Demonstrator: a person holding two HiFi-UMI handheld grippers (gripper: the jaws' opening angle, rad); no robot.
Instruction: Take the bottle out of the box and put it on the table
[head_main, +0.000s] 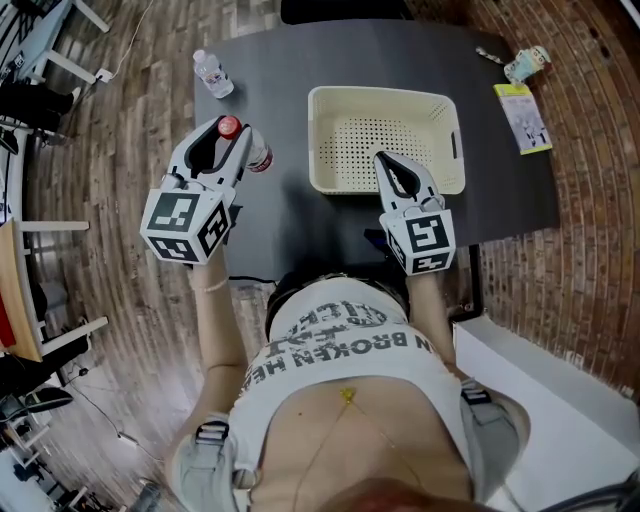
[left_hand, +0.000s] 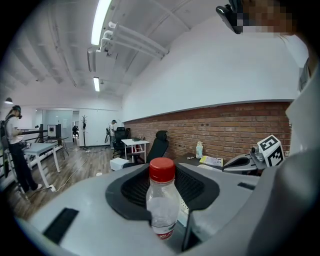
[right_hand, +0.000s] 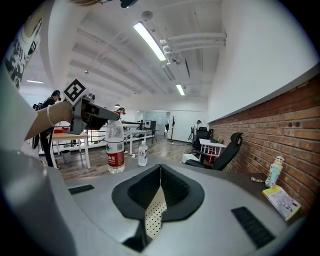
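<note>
Jaws of left gripper (head_main: 231, 138) clamp one bottle (left_hand: 162, 200); right gripper (head_main: 385, 162) closed, empty; second bottle (head_main: 212, 73) at eleven o'clock; one box (head_main: 384, 93).

One dark table (head_main: 290, 60) carries two plastic bottles: a red-capped bottle (head_main: 229, 126) and a smaller clear bottle (head_main: 212, 73). There is one cream perforated box (head_main: 383, 93), one yellow leaflet (head_main: 522, 118) and one small pale container (head_main: 527, 63). Two grippers show — the left gripper (head_main: 232, 133) and the right gripper (head_main: 385, 162).

Office: desks (left_hand: 134, 143), swivel chairs (left_hand: 159, 146).
</note>
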